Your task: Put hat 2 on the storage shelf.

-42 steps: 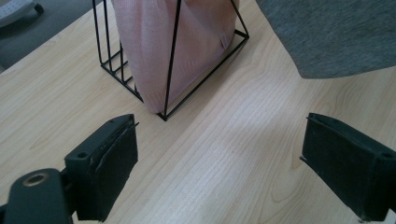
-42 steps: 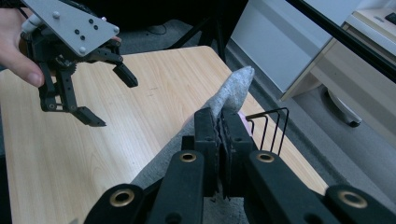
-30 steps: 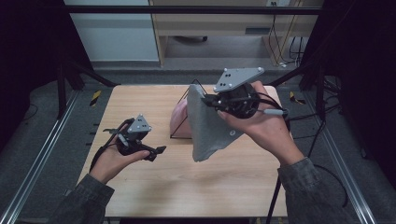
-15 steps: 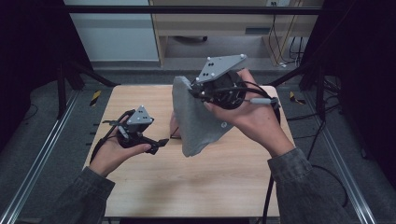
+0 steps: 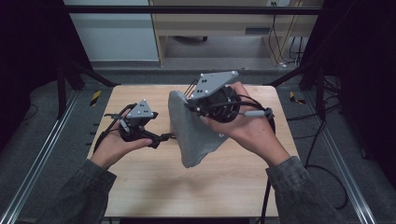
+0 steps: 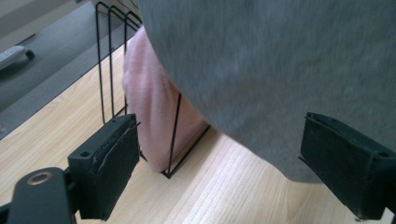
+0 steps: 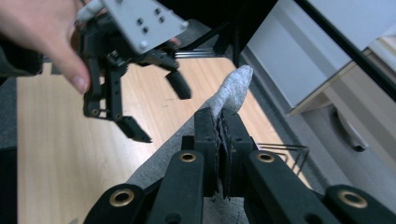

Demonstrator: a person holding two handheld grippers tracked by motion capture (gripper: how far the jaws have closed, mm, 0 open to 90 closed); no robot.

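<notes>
A grey towel (image 5: 194, 135) hangs above the wooden table, pinched at its top edge by my right gripper (image 5: 186, 105). In the right gripper view those jaws (image 7: 219, 126) are shut on the grey cloth (image 7: 231, 93). My left gripper (image 5: 163, 137) is held just left of the towel's lower part, jaws wide open. In the left gripper view the grey towel (image 6: 280, 70) hangs close in front of the open left gripper (image 6: 233, 177), its lower edge between the pads without touching them. Behind it a pink towel (image 6: 149, 107) stands in a black wire rack (image 6: 105, 70).
The wooden table (image 5: 140, 186) has bare surface in front of both hands. Metal frame rails run along the floor on either side. A cabinet and a bench stand beyond the far edge. Cables trail off the right gripper toward the table's right side.
The right gripper has carried the grey towel to the left, close to the left gripper. The left hand has risen slightly. The pink towel is now hidden behind the grey one in the high view.
</notes>
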